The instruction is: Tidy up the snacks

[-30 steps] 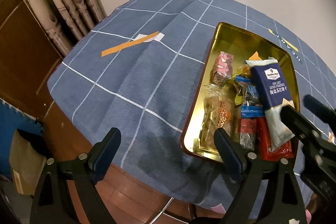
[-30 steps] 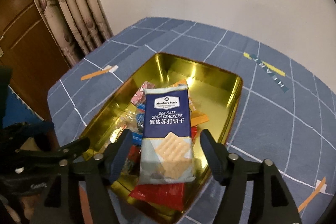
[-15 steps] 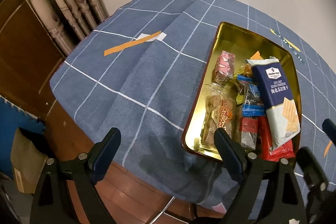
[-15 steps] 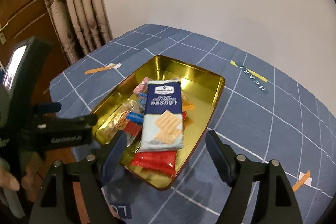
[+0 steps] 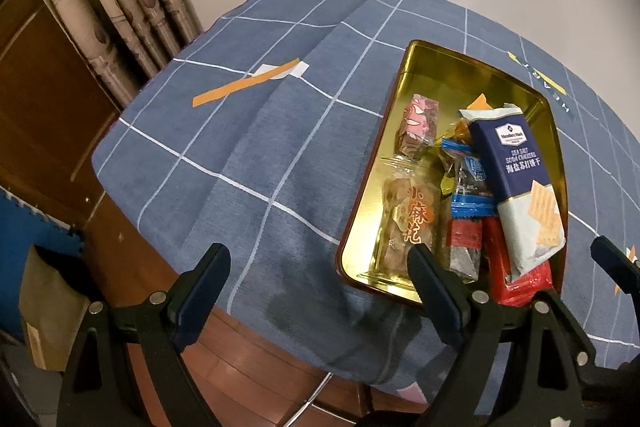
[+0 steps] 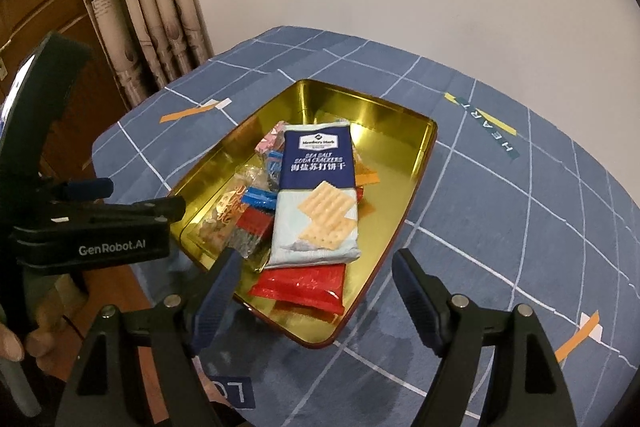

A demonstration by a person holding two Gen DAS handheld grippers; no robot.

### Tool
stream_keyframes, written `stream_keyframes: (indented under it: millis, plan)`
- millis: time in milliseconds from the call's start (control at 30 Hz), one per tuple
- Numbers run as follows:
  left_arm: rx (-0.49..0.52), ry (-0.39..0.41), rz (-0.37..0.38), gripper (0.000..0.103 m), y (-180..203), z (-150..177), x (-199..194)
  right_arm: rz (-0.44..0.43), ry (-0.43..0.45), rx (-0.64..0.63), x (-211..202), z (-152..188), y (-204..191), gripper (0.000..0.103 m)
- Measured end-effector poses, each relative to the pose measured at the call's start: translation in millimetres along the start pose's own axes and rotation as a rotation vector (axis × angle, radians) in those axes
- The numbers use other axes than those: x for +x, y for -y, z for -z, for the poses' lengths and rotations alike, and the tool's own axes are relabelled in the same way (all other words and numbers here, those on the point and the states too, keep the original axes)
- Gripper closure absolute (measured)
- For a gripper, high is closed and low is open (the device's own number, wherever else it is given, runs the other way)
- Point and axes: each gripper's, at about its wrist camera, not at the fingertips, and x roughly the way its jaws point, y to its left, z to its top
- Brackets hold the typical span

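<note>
A gold tin tray (image 5: 424, 67) (image 6: 416, 163) sits on the blue checked tablecloth. A navy soda crackers pack (image 5: 516, 179) (image 6: 320, 195) lies on top of the other snacks. Under and beside it are a red packet (image 6: 304, 283), a pink wrapped sweet (image 5: 416, 125), a clear bag with orange characters (image 5: 404, 223) and a blue-wrapped snack (image 5: 468, 187). My left gripper (image 5: 320, 279) (image 6: 140, 197) hangs open over the cloth left of the tray. My right gripper (image 6: 318, 283) is open above the tray's near end, touching nothing. One of its fingers (image 5: 612, 263) shows at the right edge.
Orange tape strips (image 5: 244, 87) (image 6: 576, 339) and a "HEART" label (image 6: 488, 131) lie on the cloth. The table edge (image 5: 224, 291) drops to a wooden floor. Curtains (image 6: 152, 7) and a wooden door (image 5: 40, 99) stand at the left. A hand (image 6: 16, 343) grips the left tool.
My right gripper has drawn back from the tray, its jaws a little wider. The crackers pack stays lying in the tray. The left gripper has not moved.
</note>
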Motion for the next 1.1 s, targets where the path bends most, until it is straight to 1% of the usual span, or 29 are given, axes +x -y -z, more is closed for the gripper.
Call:
stream_keyframes:
  millis: [200,367,633,800,967,1100]
  plan:
    - [0.0,0.012,0.005,0.015,0.8,-0.4,-1.3,0.0,-0.013,-0.005,3.6,0.5,-1.8,0.023]
    - [0.015,0.02,-0.016,0.015,2.7,-0.2,-1.8,0.001,-0.019,-0.004,5.8,1.1,-1.7,0.023]
    - [0.025,0.026,-0.025,0.015,4.3,0.6,-3.2,-0.008,-0.025,-0.002,7.3,0.9,-1.8,0.023]
    - [0.025,0.024,-0.021,0.015,4.1,0.9,-3.0,-0.011,-0.02,-0.001,6.5,0.7,-2.2,0.023]
    - [0.025,0.045,0.01,0.015,2.7,1.0,-5.8,-0.01,-0.018,0.0,5.8,0.1,-2.9,0.023]
    - [0.035,0.046,0.003,0.015,6.2,0.7,-5.8,-0.012,-0.018,0.0,5.3,0.4,-3.4,0.023]
